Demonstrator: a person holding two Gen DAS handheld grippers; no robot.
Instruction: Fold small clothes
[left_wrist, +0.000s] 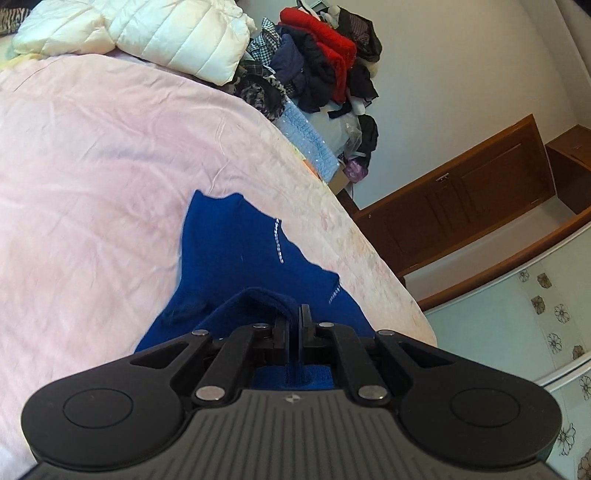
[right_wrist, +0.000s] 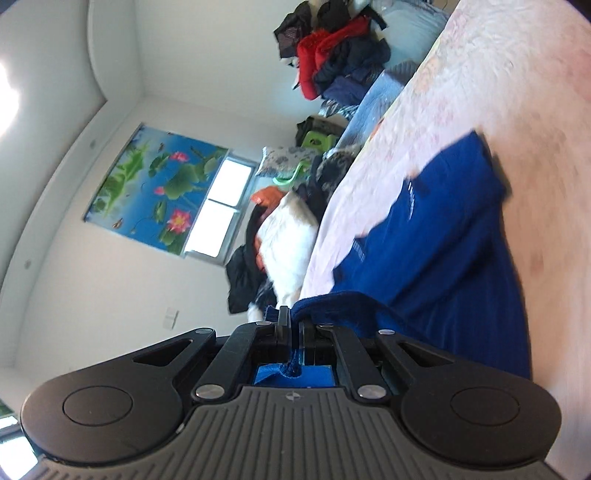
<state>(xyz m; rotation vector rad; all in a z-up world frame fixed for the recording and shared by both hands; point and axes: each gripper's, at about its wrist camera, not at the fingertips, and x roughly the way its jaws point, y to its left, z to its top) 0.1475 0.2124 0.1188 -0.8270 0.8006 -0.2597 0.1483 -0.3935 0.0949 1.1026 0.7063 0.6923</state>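
Your left gripper (left_wrist: 294, 317) is clamped on a ridge of the blue knit garment (left_wrist: 236, 251), its jaws pinched nearly together with cloth bunched between them. Your right gripper (right_wrist: 291, 321) pinches another stretch of the same hem, jaws together, cloth caught in the gap. Two grips on one edge let you carry that edge as a straight line, which is likely why you hold it so.

From the left wrist, the blue knit garment (right_wrist: 443, 229) fans out toward 12 o'clock, with its far end lying on the pink bedspread (left_wrist: 92, 155). From the right wrist it runs toward 1 o'clock, partly doubled over itself; the blur hides how neatly.

Beyond it, at 12 to 1 o'clock in the left view, a white quilted jacket (left_wrist: 177, 33) and a heap of unsorted clothes (left_wrist: 321, 59) sit at the bed's far end, well apart from your working area.
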